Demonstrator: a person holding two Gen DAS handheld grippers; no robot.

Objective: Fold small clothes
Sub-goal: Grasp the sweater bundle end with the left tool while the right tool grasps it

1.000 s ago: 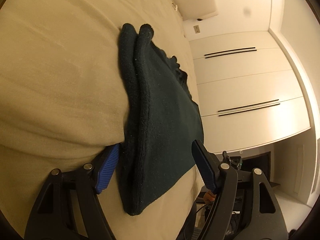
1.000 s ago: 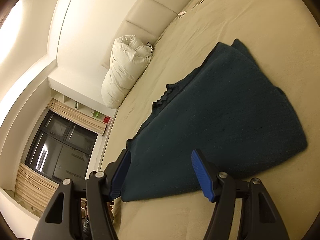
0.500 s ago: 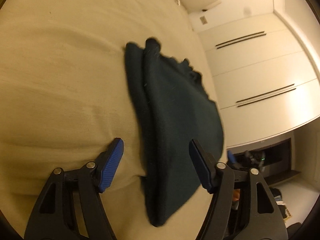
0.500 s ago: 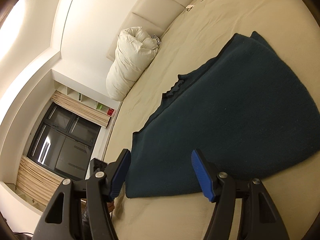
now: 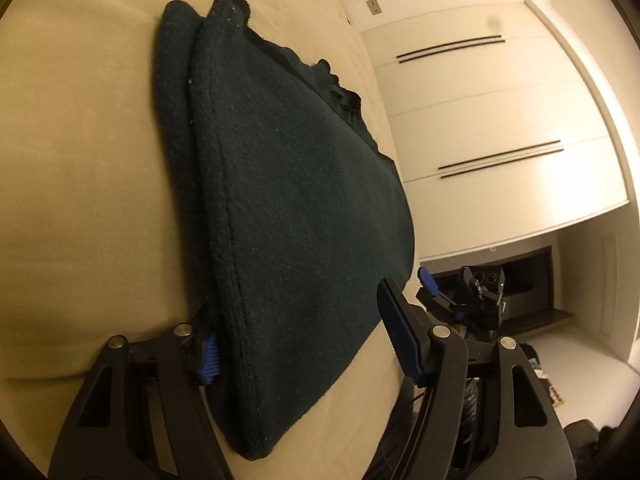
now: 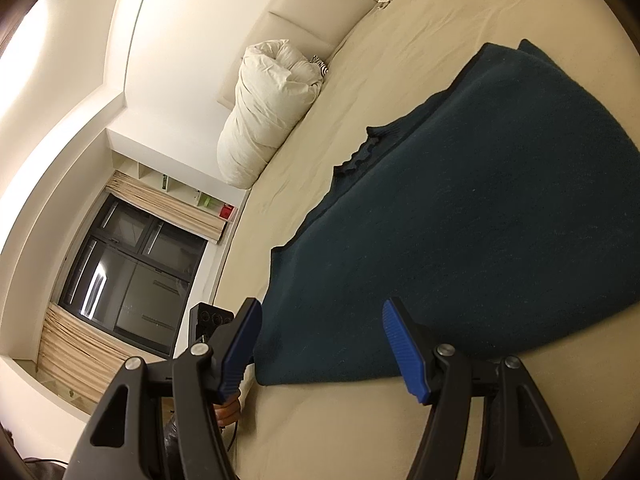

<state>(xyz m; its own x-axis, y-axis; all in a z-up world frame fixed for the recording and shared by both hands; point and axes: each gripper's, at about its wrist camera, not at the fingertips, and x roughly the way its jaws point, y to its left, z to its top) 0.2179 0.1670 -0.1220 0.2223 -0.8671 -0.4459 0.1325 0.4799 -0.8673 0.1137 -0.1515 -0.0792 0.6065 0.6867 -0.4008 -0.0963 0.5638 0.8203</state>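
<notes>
Dark-green knit garment (image 5: 296, 216) folded on bed (image 5: 80, 160): soft, limp; grasp near hem corners. Left gripper (image 5: 304, 340), right gripper (image 6: 320, 344) gaping, empty.

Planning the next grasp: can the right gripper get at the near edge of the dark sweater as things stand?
Probably yes. The right gripper is open, its jaws straddling the near edge of the dark sweater flat on the bed, with nothing in between.

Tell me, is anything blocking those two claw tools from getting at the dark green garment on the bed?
Nothing visible does. The dark green garment lies folded on the beige bed, and the left gripper has its open jaws straddling the near corner. The right gripper is open at another edge. The rolled white duvet sits well away.
</notes>
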